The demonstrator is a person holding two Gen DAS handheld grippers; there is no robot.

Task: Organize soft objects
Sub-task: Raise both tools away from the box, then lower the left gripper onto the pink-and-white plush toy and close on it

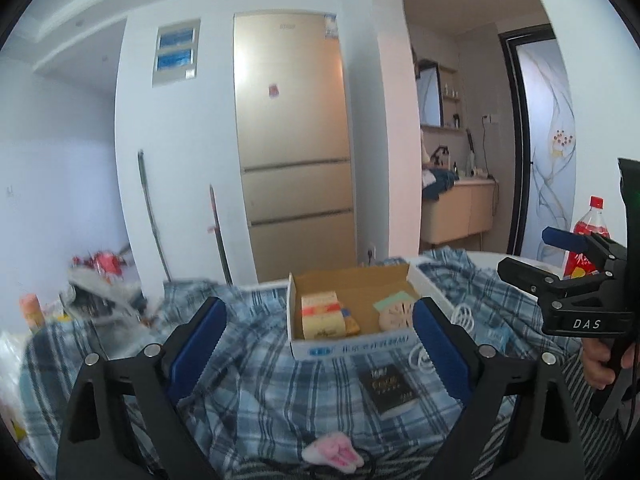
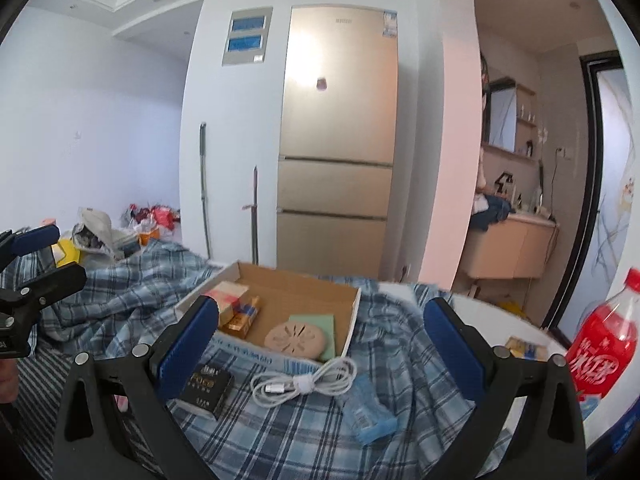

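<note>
A blue plaid cloth (image 1: 256, 364) lies crumpled over the table and also fills the lower right wrist view (image 2: 304, 432). A small pink and white plush (image 1: 334, 454) lies on it near my left gripper (image 1: 320, 340), which is open and empty above the cloth. My right gripper (image 2: 322, 334) is open and empty above the cloth; it shows from the side in the left wrist view (image 1: 532, 256). An open cardboard box (image 1: 394, 270) sits on the cloth holding packets and a round beige disc (image 2: 296, 338).
A black box (image 2: 206, 390), a coiled white cable (image 2: 304, 384) and a blue packet (image 2: 370, 416) lie on the cloth. A red soda bottle (image 2: 604, 344) stands at the right on the white table (image 2: 496, 314). A fridge (image 1: 296, 148) stands behind.
</note>
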